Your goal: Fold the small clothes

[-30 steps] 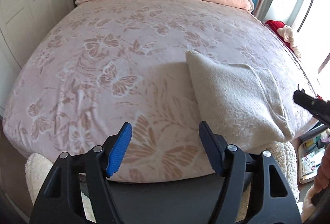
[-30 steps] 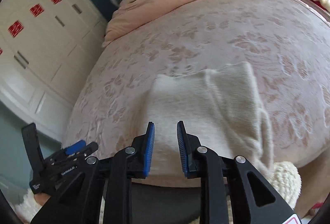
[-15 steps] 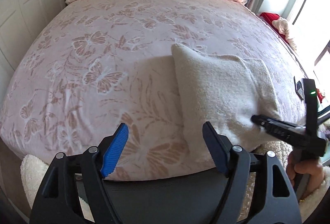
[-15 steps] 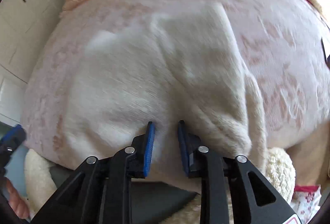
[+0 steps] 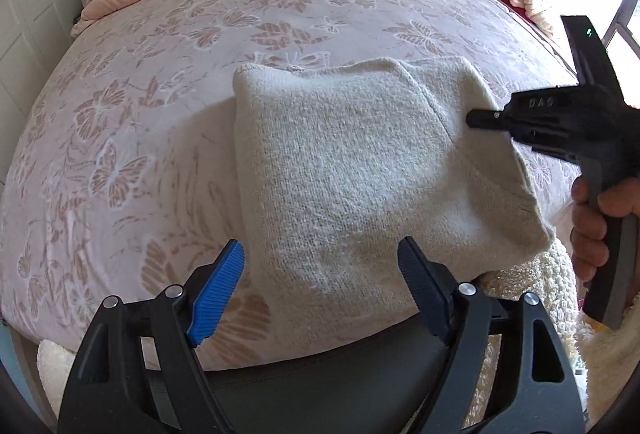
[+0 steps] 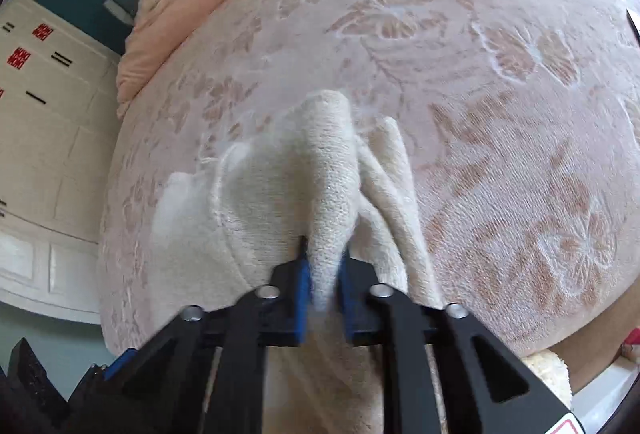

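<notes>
So the cream knit garment (image 5: 360,170) is lying on the pink butterfly bedspread (image 5: 160,94), close to the near edge of the bed. The right gripper (image 6: 323,270) has a bunched ridge of that knit between its 2 blue pads (image 6: 303,286), jaws closing in and pinching it. The left gripper (image 5: 320,278) hangs over the garment's near-left part, jaws opening wide, nothing gripped.
</notes>
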Available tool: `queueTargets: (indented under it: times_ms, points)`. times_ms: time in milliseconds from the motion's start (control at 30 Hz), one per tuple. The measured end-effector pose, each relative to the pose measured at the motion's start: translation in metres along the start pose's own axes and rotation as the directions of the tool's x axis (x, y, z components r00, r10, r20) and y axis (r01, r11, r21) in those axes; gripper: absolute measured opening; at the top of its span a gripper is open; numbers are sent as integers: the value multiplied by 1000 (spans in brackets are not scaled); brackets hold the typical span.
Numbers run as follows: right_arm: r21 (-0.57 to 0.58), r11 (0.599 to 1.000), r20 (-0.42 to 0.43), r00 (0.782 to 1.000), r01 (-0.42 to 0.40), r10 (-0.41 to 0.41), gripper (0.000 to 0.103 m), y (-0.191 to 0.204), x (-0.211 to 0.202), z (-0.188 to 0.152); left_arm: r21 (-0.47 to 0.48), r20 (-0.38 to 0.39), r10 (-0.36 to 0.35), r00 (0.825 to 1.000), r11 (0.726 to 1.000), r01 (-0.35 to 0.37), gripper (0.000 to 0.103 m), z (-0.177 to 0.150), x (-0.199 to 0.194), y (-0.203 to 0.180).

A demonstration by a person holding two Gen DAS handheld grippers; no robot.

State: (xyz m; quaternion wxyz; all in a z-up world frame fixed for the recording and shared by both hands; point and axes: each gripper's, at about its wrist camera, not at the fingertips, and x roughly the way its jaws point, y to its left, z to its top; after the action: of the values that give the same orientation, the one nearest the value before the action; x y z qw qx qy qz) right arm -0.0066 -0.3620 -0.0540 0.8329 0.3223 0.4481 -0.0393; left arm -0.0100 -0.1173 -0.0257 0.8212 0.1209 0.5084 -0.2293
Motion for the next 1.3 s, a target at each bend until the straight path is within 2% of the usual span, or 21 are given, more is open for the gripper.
queueTargets:
  times_ms: [100,133,200,233,300,333,400,500,567,633,700,733,800,867,933,967,1033,1067,1167,1233,1300]
  points:
    - [-50,999,100,995,-6,11,9,5,-20,5,31,-18,27,999,999,-26,77,-1,9,-3]
    - [-43,999,80,997,26,-22,9,-5,-8,5,33,-29,35,999,999,-34,77,-2,14,-3]
    - [-26,992,-81,989,125,-126,10,-36,44,0,23,-53,30,998,999,-29,77,-3,24,-3]
    - [4,994,-87,990,109,-109,9,-47,50,-5,16,-66,25,998,1000,-24,77,-4,30,-3]
    - [45,997,-53,996,68,-66,10,-45,30,-1,11,-77,20,997,1000,-19,78,-5,38,-2]
    - [49,996,-18,997,75,-74,15,-37,14,1,15,-72,36,997,999,-35,81,-5,39,-1]
    - [-8,996,81,992,93,-92,20,-11,-20,0,7,-69,40,997,999,-40,84,-6,38,2]
    - [-114,993,118,993,42,-29,20,31,-44,-8,-33,-56,21,998,999,-23,82,-4,28,8]
    - [-199,979,63,998,40,-28,20,56,-27,-16,-51,-42,13,999,999,-16,82,-4,20,12]
    - [-250,966,-18,997,71,-78,20,66,15,-23,-66,-28,15,999,998,-17,82,-4,13,14]
    - [-289,950,-160,972,118,-170,19,61,75,-29,-72,-23,15,1000,997,-17,82,-4,8,16]
    - [-314,938,-137,970,148,-199,13,63,82,-30,-74,-21,21,1000,997,-23,82,-5,5,17]
    - [-324,931,-119,969,170,-218,14,81,68,-21,-76,-17,31,999,997,-33,82,-7,-1,20]
    - [-283,954,-73,990,93,-118,14,98,43,-10,-79,4,36,999,996,-36,84,-11,-9,24]
    - [-287,954,-51,993,84,-103,14,110,41,-3,-87,8,47,999,995,-46,84,-16,-12,28]
    - [-294,950,-55,991,105,-126,14,112,52,-1,-94,3,42,999,995,-41,84,-17,-11,30]
    - [-330,927,-143,961,178,-236,14,100,100,-6,-106,-14,32,999,994,-33,84,-17,-8,29]
    - [-342,921,-161,955,184,-250,11,94,118,-9,-105,-16,30,999,994,-32,84,-17,-9,28]
    - [-276,951,-127,975,140,-181,10,96,85,0,-80,19,39,999,996,-37,85,-18,-20,22]
    - [-238,967,-51,993,91,-106,11,94,37,-5,-62,42,46,998,997,-43,86,-21,-26,21]
    - [-213,972,16,995,102,-101,15,79,-9,-23,-58,42,47,998,997,-45,86,-23,-26,21]
